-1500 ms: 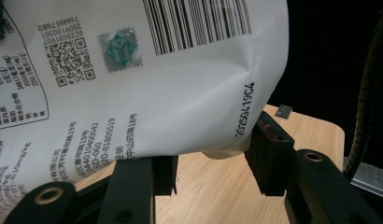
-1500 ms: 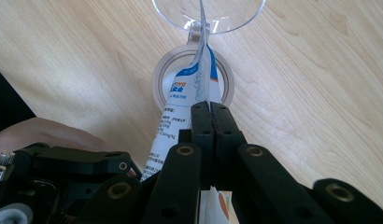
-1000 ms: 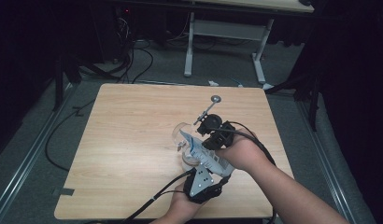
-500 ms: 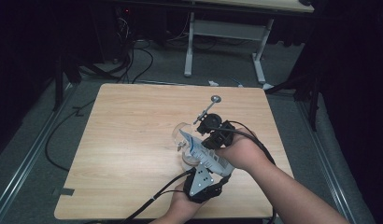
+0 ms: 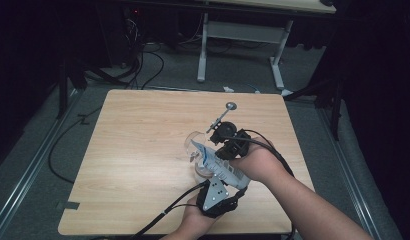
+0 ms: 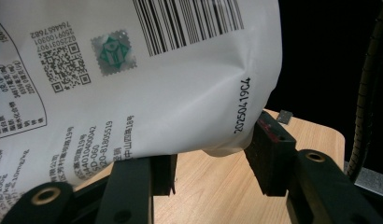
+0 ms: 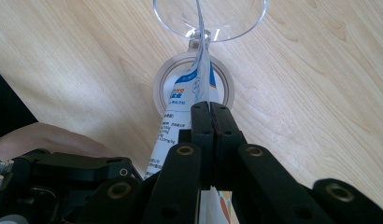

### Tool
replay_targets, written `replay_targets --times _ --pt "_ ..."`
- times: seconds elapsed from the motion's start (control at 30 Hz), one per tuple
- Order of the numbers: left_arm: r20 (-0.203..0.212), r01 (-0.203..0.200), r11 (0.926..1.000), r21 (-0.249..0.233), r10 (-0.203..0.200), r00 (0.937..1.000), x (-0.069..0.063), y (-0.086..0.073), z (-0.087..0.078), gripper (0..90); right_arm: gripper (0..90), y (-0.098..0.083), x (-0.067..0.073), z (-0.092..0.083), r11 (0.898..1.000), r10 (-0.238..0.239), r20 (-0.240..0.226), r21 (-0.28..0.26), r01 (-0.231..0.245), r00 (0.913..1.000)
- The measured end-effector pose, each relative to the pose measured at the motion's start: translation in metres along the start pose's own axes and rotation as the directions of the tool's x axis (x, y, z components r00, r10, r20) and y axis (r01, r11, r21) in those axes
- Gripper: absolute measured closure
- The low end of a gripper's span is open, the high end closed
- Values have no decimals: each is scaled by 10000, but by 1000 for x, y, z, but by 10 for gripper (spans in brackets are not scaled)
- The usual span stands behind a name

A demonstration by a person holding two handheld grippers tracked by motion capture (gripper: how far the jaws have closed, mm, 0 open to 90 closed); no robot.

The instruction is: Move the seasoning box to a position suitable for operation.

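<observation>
The white sachet (image 5: 216, 164) lay slanted over the clear stemmed glass (image 5: 198, 145), its upper end reaching the glass bowl, on the near right part of the wooden table (image 5: 143, 150). In the right gripper view the sachet (image 7: 189, 98) stood edge-on, running up to the bowl rim of the glass (image 7: 210, 18), whose round foot lay behind the sachet. That view showed the right gripper (image 7: 210, 109) with its jaws pressed together on the sachet's thin edge. The left gripper view gave the sachet's printed back (image 6: 133, 79) instead: barcode, QR code and a date stamp. There the left gripper (image 6: 213, 163) had its jaws partway apart, and they had just been opening slightly; the sachet's lower edge hung between them, touching the right jaw at its corner. From the high view the left gripper (image 5: 215, 192) sat on the near side of the glass, the right gripper (image 5: 228, 142) just beside it.
</observation>
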State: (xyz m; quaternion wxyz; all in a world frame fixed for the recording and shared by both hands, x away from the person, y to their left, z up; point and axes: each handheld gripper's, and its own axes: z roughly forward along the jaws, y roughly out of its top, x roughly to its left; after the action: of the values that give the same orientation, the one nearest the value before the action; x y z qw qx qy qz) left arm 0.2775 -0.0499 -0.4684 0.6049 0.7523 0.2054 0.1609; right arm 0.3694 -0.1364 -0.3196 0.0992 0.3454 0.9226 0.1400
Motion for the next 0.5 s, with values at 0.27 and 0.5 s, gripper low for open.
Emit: replay_targets --times 0.27,0.5 --pt "41 49 10000 -51 -49 10000 -1 1 0 573 899 -1 0 -1 10000 12 3 -20 -12 10000" --pt "67 86 9999 -63 -86 9999 -1 1 1 573 899 -1 -1 0 10000 -26 0 17 26 10000"
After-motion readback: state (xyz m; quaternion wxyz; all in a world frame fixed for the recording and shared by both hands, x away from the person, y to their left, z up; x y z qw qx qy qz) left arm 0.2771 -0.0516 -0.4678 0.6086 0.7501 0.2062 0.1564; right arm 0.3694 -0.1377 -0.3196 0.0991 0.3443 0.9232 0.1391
